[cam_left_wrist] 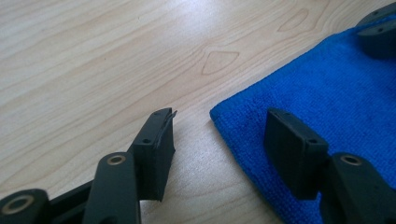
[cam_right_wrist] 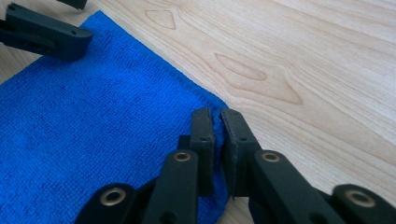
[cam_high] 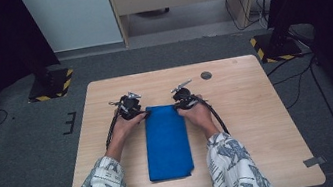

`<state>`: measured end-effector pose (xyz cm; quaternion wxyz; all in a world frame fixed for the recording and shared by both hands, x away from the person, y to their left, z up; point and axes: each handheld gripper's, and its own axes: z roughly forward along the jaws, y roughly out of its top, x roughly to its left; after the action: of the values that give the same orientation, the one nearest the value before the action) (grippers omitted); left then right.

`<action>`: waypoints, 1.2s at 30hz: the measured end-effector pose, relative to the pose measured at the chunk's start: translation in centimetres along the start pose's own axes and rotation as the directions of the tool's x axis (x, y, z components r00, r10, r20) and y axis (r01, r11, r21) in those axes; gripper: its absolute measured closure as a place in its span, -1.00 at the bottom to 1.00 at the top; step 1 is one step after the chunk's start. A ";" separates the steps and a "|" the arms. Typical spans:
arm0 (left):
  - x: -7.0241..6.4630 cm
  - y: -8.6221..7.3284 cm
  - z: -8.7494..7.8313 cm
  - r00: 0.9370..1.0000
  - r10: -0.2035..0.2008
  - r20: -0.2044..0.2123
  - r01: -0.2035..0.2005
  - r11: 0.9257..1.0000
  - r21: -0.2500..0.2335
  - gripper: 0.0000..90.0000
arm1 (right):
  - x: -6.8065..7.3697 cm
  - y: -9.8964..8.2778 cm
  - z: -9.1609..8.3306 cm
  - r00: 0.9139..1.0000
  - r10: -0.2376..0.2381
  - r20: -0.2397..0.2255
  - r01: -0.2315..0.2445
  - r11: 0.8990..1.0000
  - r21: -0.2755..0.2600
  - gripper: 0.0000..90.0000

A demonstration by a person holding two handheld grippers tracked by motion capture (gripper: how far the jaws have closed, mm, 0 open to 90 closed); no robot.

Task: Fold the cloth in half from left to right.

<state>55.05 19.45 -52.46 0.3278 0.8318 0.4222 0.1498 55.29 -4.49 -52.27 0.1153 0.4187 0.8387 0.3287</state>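
A folded blue cloth (cam_high: 167,141) lies lengthwise in the middle of the wooden table (cam_high: 258,109). My left gripper (cam_high: 144,112) is at the cloth's far left corner. In the left gripper view its jaws (cam_left_wrist: 219,116) stand open: one pad rests over bare wood, the other over the cloth (cam_left_wrist: 336,93), and the corner lies between them untouched. My right gripper (cam_high: 177,105) is at the far right corner. There its jaws (cam_right_wrist: 217,114) are shut, pinching the edge of the cloth (cam_right_wrist: 102,116). The opposite gripper's jaw shows far off in each gripper view.
A small dark disc (cam_high: 206,75) sits near the table's far edge. A strip of tape (cam_high: 314,161) sticks out at the front right corner. Two stand bases with yellow-black stripes (cam_high: 51,85) (cam_high: 276,46) stand on the grey floor behind the table.
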 end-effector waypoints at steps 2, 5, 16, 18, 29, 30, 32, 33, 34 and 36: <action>0.0 -0.1 0.1 1.000 -0.001 0.000 0.001 1.000 -0.010 0.02 | 0.0 0.0 0.0 1.000 0.001 0.001 -0.001 1.000 0.002 0.92; -0.3 -0.1 0.1 1.000 0.008 0.012 -0.008 1.000 -0.015 0.19 | 0.0 0.0 0.0 1.000 0.000 -0.002 0.000 1.000 -0.001 0.93; -1.2 -0.1 -0.2 0.999 0.014 0.053 -0.012 0.999 -0.034 0.93 | 0.0 0.3 -0.5 1.000 -0.005 -0.004 0.005 1.000 -0.002 0.95; -1.2 0.0 -0.6 0.999 0.004 0.051 -0.001 0.998 -0.057 0.94 | -0.1 0.5 -1.0 1.000 -0.007 -0.006 0.007 1.000 -0.016 0.95; -2.0 1.2 -3.1 0.999 -0.011 0.050 0.018 0.988 -0.154 0.94 | -0.2 1.3 -3.7 1.000 -0.019 -0.007 0.018 0.997 -0.079 0.95; -2.0 1.4 -3.3 0.999 -0.007 0.048 0.015 0.987 -0.160 0.94 | -0.2 1.4 -3.8 1.000 -0.018 -0.005 0.018 0.996 -0.084 0.95; -2.1 1.9 -3.7 0.999 -0.002 0.042 0.009 0.986 -0.166 0.94 | -0.3 1.5 -4.1 1.000 -0.015 -0.005 0.014 0.996 -0.090 0.95; -2.2 2.0 -3.8 0.999 0.003 0.038 0.004 0.985 -0.172 0.94 | -0.4 1.6 -4.2 1.000 -0.017 -0.003 0.017 0.996 -0.091 0.95; -2.3 2.1 -4.0 0.999 0.007 0.036 -0.001 0.985 -0.173 0.94 | -0.4 1.9 -4.5 1.000 -0.014 0.000 0.014 0.995 -0.100 0.95; -2.3 2.3 -4.2 0.999 0.011 0.033 -0.005 0.985 -0.171 0.95 | -0.5 2.0 -4.6 1.000 -0.018 0.001 0.018 0.995 -0.103 0.95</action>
<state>52.88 18.37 -47.77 0.4042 0.8047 0.3991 0.1728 54.66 -6.09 -47.54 0.1397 0.4045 0.8245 0.3704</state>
